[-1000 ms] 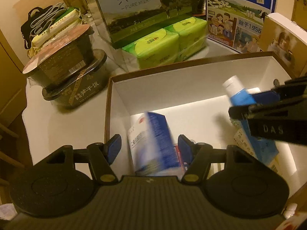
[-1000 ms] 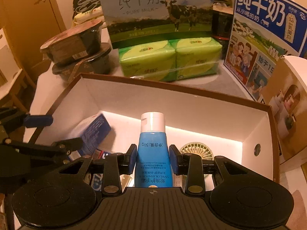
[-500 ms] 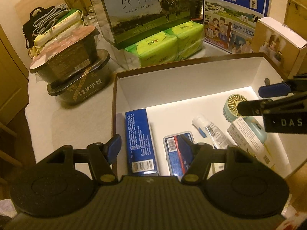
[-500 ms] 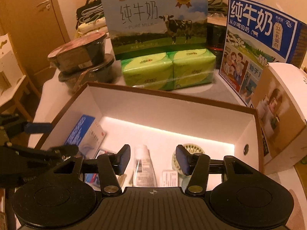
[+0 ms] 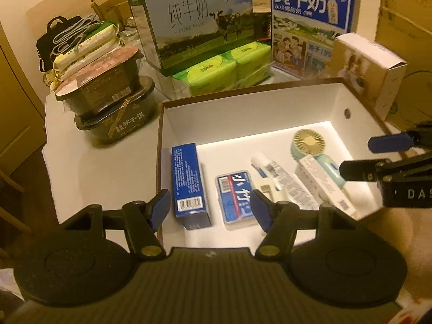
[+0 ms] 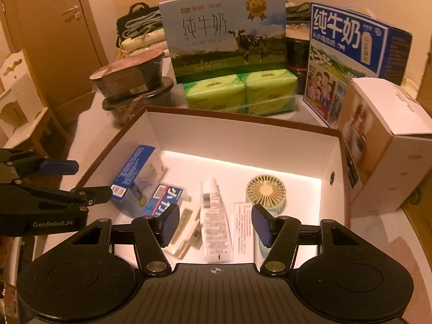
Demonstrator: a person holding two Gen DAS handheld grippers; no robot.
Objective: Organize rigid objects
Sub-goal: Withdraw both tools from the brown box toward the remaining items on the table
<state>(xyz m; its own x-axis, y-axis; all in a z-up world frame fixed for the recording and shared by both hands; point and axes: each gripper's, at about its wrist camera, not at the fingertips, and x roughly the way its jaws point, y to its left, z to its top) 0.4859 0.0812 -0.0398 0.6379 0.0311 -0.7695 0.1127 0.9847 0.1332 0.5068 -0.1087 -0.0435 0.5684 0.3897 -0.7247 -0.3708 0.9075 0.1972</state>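
Note:
A brown box with white inside [image 5: 243,113] [image 6: 243,140] holds a blue carton [image 5: 187,181] [image 6: 135,175] at its left, a blue flat case [image 5: 236,197] [image 6: 162,202], a white tube [image 5: 280,181] [image 6: 216,216], a long white box [image 5: 321,186] [image 6: 243,226] and a small hand fan [image 5: 309,141] [image 6: 267,189]. My left gripper [image 5: 210,210] is open and empty above the box's near left corner; it also shows in the right wrist view [image 6: 83,181]. My right gripper [image 6: 214,228] is open and empty above the box's near edge; it also shows in the left wrist view [image 5: 361,156].
Behind the box stand two milk cartons [image 5: 199,24] [image 5: 310,27], green tissue packs [image 5: 224,70], stacked black food bowls [image 5: 108,100] and a beige carton [image 5: 370,67]. A wooden door [image 6: 54,40] is at the left.
Both grippers let go: the blue carton and the tube dropped into the box and now lie flat. Both grippers opened and pulled back above the box's near edge.

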